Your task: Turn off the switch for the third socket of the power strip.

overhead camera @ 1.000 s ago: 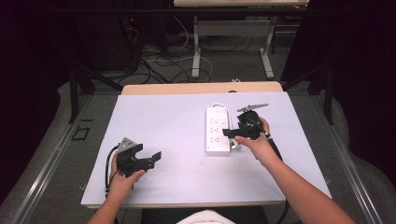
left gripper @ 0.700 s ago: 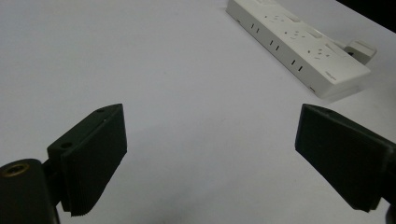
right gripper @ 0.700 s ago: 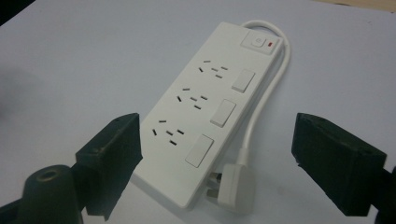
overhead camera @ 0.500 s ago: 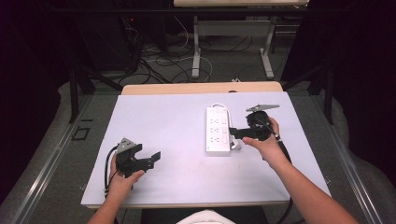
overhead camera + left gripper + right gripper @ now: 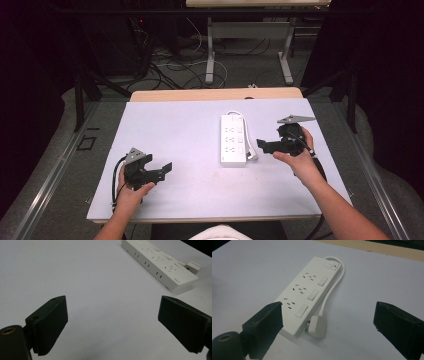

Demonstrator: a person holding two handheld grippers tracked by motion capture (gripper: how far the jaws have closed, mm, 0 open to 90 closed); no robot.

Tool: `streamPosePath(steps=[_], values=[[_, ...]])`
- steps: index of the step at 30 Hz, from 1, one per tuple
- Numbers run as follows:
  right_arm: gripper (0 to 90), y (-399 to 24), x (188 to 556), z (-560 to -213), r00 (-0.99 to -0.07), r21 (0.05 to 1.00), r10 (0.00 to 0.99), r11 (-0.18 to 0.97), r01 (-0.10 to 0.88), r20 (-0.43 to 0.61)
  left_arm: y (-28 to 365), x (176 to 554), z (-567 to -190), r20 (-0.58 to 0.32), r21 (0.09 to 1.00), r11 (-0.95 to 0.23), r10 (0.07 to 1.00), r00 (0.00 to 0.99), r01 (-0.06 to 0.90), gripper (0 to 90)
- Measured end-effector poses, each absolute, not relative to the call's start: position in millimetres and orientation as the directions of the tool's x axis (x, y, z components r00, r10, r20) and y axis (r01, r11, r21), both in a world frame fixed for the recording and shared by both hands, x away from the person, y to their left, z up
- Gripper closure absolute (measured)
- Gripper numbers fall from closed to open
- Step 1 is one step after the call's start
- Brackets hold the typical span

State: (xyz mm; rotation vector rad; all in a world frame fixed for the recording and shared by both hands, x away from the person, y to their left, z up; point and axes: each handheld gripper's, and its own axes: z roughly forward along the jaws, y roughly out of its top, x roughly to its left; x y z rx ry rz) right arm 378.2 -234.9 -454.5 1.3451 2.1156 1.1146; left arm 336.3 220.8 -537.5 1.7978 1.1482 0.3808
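Power strip flat mid-surface, at 9 o'clock of right claw, plug alongside. Rigid plastic, prob. light, slick; best gripped across narrow sides. Right claw just widening, empty; left claw apart.

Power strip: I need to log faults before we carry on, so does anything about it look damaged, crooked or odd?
Nothing stands out. The power strip lies flat on the table, casing unbroken, its cord looped back along one side and the plug resting loose by its near end. Both grippers are apart from it.
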Motion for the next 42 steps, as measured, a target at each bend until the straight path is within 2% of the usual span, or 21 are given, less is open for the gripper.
streamPosePath(steps=[4, 13, 24, 37, 42], values=[[3.0, -242.1, 371.3, -457.0, -0.446, 0.794, 0.892, 0.219, 0.567, 0.073, 220.6, 336.2, -537.4, -0.211, 0.832, -0.123, 0.832, 0.513, 0.541, 9.2], [0.0, -258.0, 358.1, -463.8, -0.416, 0.803, 0.907, 0.204, 0.561, 0.061, 220.2, 336.1, -537.4, -0.212, 0.832, -0.122, 0.832, 0.513, 0.541, 9.2], [0.0, -275.3, 341.5, -474.2, -0.384, 0.822, 0.922, 0.185, 0.538, 0.043, 220.0, 335.8, -537.3, -0.208, 0.831, -0.128, 0.830, 0.517, 0.541, 9.2], [0.0, -293.2, 327.6, -500.2, -0.359, 0.813, 0.927, 0.126, 0.568, 0.108, 219.4, 335.9, -537.5, -0.207, 0.831, -0.130, 0.830, 0.518, 0.540, 9.2], [0.0, -300.3, 324.2, -510.3, -0.350, 0.814, 0.931, 0.125, 0.567, 0.101, 219.0, 335.8, -537.7, -0.207, 0.830, -0.130, 0.831, 0.516, 0.542, 9.2]])
